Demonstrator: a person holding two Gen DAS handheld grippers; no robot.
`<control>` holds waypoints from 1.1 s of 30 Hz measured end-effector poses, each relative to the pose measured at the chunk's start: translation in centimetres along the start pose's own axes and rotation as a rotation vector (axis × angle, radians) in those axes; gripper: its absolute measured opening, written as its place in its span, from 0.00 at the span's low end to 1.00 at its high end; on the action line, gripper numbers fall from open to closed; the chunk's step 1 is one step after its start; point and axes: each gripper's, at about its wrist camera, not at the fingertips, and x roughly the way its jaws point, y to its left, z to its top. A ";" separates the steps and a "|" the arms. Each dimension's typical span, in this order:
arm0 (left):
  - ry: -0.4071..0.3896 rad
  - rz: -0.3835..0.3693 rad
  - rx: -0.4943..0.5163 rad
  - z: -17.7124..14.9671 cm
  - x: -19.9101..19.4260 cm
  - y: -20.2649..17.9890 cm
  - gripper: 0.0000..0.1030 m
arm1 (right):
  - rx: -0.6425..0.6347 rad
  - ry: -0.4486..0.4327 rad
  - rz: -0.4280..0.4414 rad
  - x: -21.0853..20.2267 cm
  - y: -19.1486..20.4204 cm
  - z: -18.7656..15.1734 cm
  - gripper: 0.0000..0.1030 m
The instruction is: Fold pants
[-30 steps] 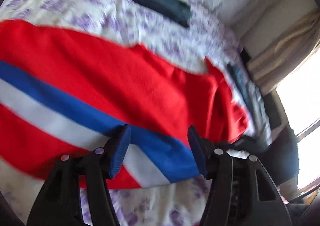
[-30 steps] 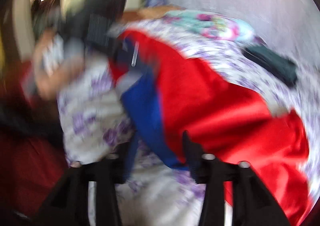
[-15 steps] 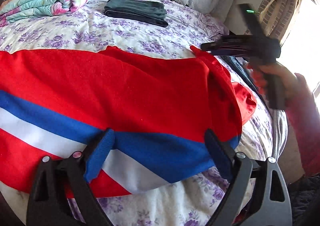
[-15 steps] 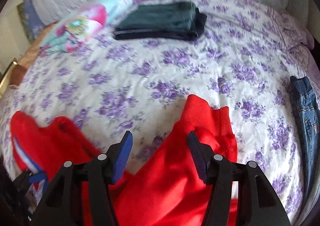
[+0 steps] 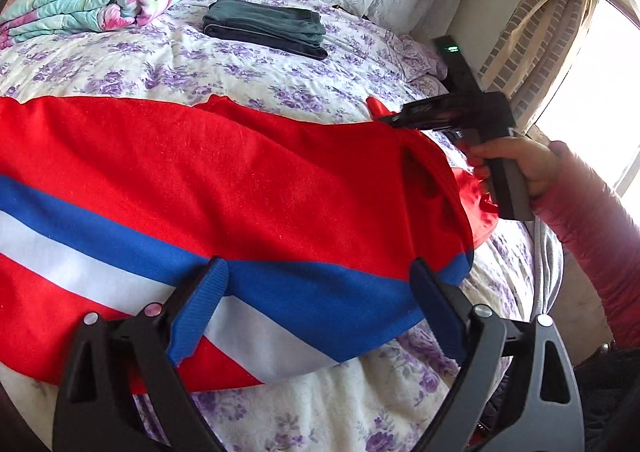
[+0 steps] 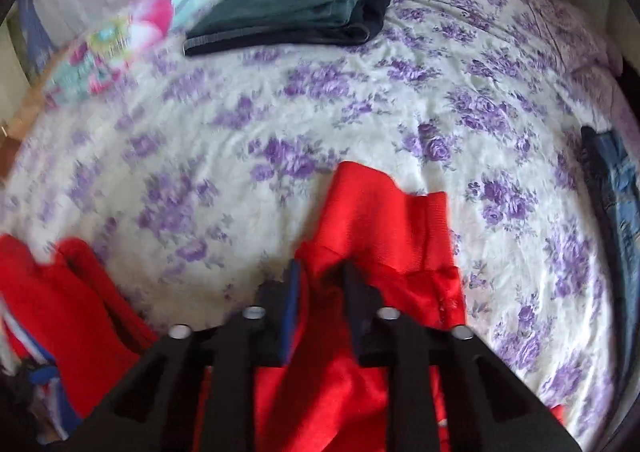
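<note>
Red pants (image 5: pixel 208 172) with a blue and white side stripe lie spread across the flowered bed. My left gripper (image 5: pixel 320 288) is open, hovering over the striped near edge and holding nothing. My right gripper (image 6: pixel 320 272) is shut on the red pants' far end (image 6: pixel 384 220), pinching a fold of the cloth. In the left wrist view the right gripper (image 5: pixel 396 118) grips the red cloth at the far right corner, held by a hand in a pink sleeve.
A folded dark green garment (image 5: pixel 264 26) and a rolled floral quilt (image 5: pixel 92 4) lie near the pillows. Blue jeans (image 6: pixel 612 188) lie at the bed's right edge. A curtain and bright window (image 5: pixel 592 52) are on the right.
My right gripper has closed on the red pants' end. My left gripper stays open over the striped edge, nearly still.
</note>
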 end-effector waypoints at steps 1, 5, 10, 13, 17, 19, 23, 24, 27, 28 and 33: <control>0.001 0.000 0.001 0.0 0.0 0.0 0.87 | 0.031 -0.043 0.042 -1.3 -0.7 -0.1 0.12; 0.002 0.002 0.003 0.0 0.0 -0.1 0.87 | 0.152 -0.274 0.218 -9.0 -4.6 -3.5 0.10; 0.005 0.010 0.006 0.0 0.1 -0.2 0.87 | 0.371 -0.390 0.249 -14.0 -12.5 -14.9 0.10; 0.010 0.021 0.012 0.1 0.3 -0.4 0.88 | 0.459 -0.277 0.233 -12.2 -15.7 -19.2 0.17; 0.011 0.042 0.018 0.1 0.4 -0.6 0.89 | 0.481 -0.329 0.285 -13.0 -15.9 -20.3 0.19; 0.010 0.043 0.016 0.1 0.4 -0.5 0.89 | 0.464 -0.330 0.343 -12.9 -15.2 -19.5 0.32; 0.010 0.043 0.018 0.1 0.4 -0.5 0.89 | 0.459 -0.306 0.338 -12.0 -14.1 -19.1 0.39; 0.010 0.043 0.018 0.1 0.4 -0.5 0.89 | 0.466 -0.314 0.345 -12.0 -14.0 -19.4 0.39; 0.012 0.041 0.016 0.1 0.4 -0.5 0.89 | 0.436 -0.370 0.353 -13.7 -13.1 -20.4 0.39; 0.012 0.040 0.017 0.1 0.4 -0.6 0.89 | 0.401 -0.386 0.345 -14.4 -12.8 -20.5 0.39; 0.010 0.034 0.015 0.0 0.3 -0.6 0.90 | 0.278 -0.348 0.395 -13.1 -9.8 -19.0 0.58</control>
